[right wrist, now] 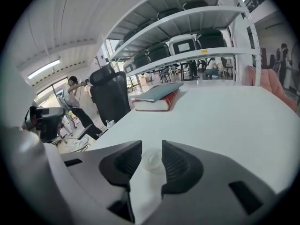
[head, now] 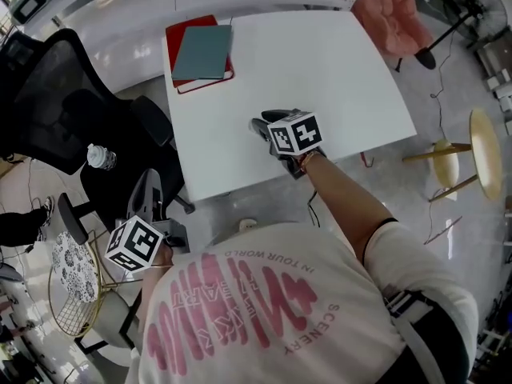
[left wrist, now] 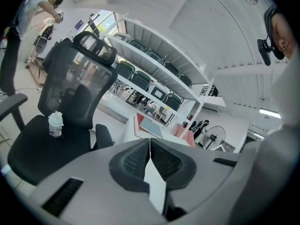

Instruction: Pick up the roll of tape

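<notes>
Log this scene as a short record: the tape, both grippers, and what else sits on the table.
tape roll: clear, lying on the white table
right gripper: jaws apart, one on either side of the roll, not yet clamping it
left gripper: jaws together, empty, off the table and facing the black chair
far corner of table: teal notebook on top of red notebook
chair seat: small bottle
</notes>
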`<action>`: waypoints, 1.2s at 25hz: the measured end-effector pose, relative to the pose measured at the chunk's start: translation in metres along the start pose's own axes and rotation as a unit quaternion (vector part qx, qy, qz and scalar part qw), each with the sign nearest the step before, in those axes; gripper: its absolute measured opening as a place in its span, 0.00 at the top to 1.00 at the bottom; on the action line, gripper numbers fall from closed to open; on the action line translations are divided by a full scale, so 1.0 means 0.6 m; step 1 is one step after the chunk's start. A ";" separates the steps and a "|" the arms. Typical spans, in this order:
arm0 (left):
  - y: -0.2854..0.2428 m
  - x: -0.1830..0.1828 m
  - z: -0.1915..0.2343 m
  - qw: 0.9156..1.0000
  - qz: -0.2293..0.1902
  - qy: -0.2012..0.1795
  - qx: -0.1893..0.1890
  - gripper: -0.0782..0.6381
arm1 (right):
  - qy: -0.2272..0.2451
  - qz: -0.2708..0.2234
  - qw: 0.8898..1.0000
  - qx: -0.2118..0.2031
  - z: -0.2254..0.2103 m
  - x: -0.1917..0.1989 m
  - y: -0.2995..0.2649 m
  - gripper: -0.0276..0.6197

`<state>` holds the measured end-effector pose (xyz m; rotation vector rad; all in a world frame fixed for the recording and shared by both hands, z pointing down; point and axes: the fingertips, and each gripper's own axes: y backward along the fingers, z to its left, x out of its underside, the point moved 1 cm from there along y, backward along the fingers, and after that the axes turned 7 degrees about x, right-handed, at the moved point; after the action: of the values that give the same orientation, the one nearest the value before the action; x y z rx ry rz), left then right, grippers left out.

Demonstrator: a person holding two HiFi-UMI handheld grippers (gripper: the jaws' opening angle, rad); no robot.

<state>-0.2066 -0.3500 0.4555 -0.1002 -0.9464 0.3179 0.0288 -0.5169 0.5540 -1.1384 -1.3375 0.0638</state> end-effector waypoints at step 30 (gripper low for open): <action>0.019 -0.021 0.053 0.999 -0.009 -0.002 -0.037 0.86 | 0.108 0.046 0.992 0.051 0.004 0.034 -0.064 0.55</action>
<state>-0.2418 -0.3448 0.4615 -0.1584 -0.9623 0.2662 0.0121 -0.5218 0.5940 -1.0874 -1.0793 0.0735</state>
